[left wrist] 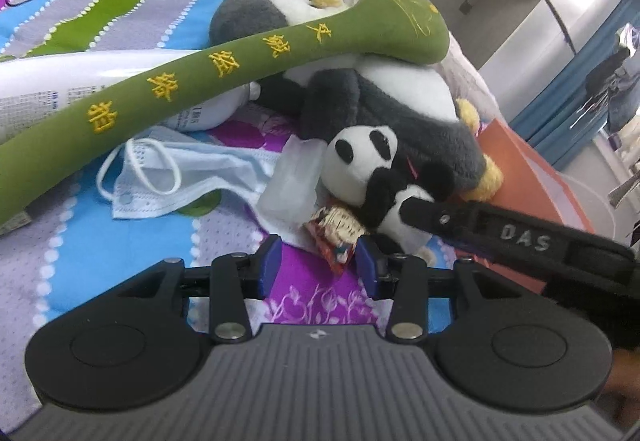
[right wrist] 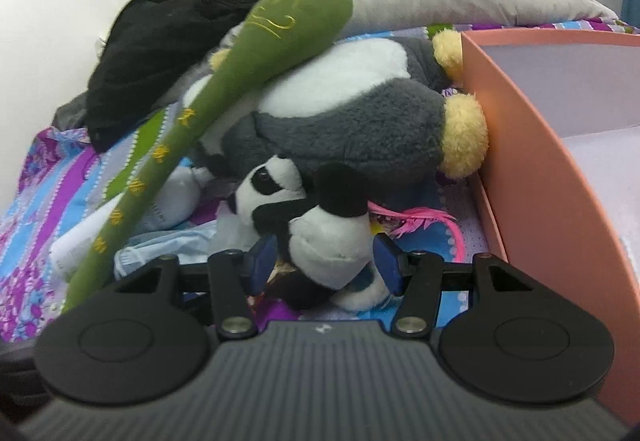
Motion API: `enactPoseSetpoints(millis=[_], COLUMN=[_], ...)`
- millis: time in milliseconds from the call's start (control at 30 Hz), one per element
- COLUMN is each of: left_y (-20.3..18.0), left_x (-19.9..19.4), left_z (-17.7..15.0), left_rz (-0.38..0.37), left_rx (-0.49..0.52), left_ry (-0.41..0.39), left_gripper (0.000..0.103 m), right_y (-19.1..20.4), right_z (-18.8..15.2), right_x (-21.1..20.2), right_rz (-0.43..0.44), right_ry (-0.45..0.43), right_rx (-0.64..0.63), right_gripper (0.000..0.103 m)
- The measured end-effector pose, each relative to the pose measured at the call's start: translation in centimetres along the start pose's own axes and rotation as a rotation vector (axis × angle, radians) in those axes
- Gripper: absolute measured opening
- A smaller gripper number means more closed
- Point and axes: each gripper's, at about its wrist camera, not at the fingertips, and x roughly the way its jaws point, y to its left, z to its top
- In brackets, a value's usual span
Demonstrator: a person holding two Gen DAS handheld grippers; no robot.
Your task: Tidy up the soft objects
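left wrist view, from left to right: a green plush stick [left wrist: 224,69] slants across the bedsheet [left wrist: 60,249]. the left gripper [left wrist: 318,267] stands spread with nothing between its fingers, a snack packet [left wrist: 334,237] just ahead. the small panda plush [left wrist: 384,177] lies ahead to its right. right wrist view: the right gripper [right wrist: 322,263] straddles the panda's body, jaws spread, so it is nearer. an orange box [right wrist: 536,169] sits right.
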Motion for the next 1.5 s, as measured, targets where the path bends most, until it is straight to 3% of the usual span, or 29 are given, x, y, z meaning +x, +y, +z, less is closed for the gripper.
enactPoseSetpoints(millis=[167, 333, 633, 967, 1200, 1500], left_y=[0.0, -0.1, -1.0, -1.9, -1.3, -0.8], left_x=[0.7, 1.0, -1.4, -7.0, -11.1, -15.3], left_z=[0.5, 0.7, 0.5, -1.5, -4.7, -9.7], left_rz=[-0.03, -0.007, 0.036, 0.068, 0.115, 0.148], left_rx=[-0.009, -0.023, -0.011, 0.005, -0.003, -0.02], left_ry=[0.0, 0.002, -0.032, -0.067, -0.056, -0.02], left_gripper=[0.023, 0.005, 0.001, 0.0, 0.0, 0.0], right_y=[-0.5, -0.7, -0.1, 0.1, 0.3, 1.3], right_z=[0.1, -0.1, -0.3, -2.3, -4.6, -8.1], right_x=[1.4, 1.8, -0.5, -5.9, -9.9, -13.4], right_rz=[0.001, 0.018, 0.035, 0.034, 0.041, 0.046], right_ry=[0.015, 0.002, -0.029, -0.059, -0.055, 0.015], right_rx=[0.034, 0.043, 0.039, 0.029, 0.027, 0.018], right_gripper=[0.056, 0.056, 0.04, 0.037, 0.036, 0.036])
